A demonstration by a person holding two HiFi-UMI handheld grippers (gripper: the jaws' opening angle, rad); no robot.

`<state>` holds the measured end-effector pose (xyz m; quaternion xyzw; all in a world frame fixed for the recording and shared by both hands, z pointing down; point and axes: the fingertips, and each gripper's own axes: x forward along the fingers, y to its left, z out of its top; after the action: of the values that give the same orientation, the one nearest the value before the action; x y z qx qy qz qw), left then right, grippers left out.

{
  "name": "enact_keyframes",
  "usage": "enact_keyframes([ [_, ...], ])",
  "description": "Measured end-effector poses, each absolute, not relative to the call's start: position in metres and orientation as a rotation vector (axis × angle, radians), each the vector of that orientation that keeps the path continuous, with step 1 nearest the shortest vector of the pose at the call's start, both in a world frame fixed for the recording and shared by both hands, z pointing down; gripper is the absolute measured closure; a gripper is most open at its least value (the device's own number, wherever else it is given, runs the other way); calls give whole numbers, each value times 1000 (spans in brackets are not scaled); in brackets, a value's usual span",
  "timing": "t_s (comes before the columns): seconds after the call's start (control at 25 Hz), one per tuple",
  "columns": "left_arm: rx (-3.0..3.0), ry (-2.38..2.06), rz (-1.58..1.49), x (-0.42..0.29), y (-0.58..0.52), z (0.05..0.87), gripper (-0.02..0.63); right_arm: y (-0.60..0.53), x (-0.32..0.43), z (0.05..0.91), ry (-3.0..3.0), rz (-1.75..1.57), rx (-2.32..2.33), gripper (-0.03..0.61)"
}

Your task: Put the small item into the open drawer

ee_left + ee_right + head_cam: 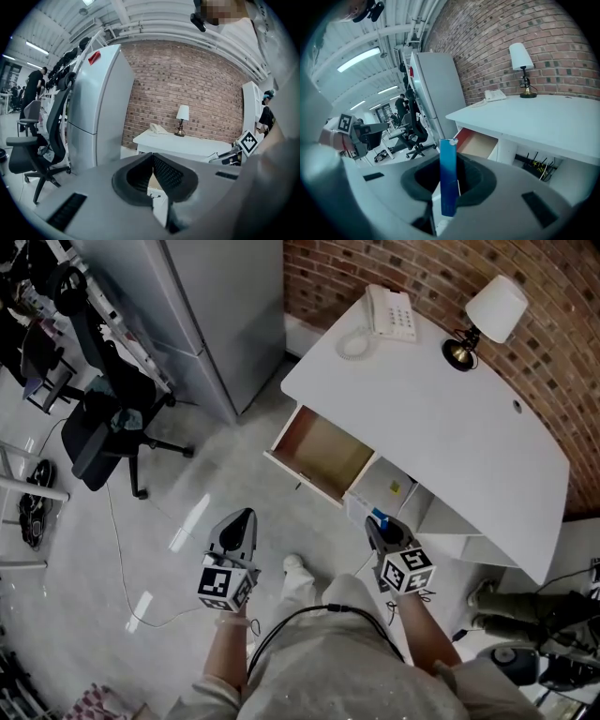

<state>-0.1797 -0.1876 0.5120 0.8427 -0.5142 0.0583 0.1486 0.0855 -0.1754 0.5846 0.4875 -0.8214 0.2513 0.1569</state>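
Right tongs [449,190] pinch the blue stick [448,173] upright, ready for the mid-frame open drawer [323,454]; left tongs [151,157] pressed together, idle.

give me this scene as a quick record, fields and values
left gripper: shut, empty
right gripper: shut on blue item
drawer: open, nothing seen inside
desk: white, by brick wall
on desk: phone, lamp
task state: item not yet in drawer
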Motion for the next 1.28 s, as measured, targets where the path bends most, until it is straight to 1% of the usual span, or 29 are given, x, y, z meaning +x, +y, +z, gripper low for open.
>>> enact_keyframes([
  [0.36, 2312, -1440, 174, -158, -210, 555, 607, -230, 70, 633, -2281, 650, 1242, 503],
  [0.6, 2311, -1448, 193, -144, -232, 576, 607, -259, 64, 681, -2181, 512, 1095, 503],
  [1.0, 2270, -1481, 178, -142, -254, 601, 607, -277, 45, 739, -2062, 454, 916, 500],
  [1.28, 2237, -1488, 166, -141, -258, 614, 607, -287, 40, 758, -2010, 432, 867, 497],
])
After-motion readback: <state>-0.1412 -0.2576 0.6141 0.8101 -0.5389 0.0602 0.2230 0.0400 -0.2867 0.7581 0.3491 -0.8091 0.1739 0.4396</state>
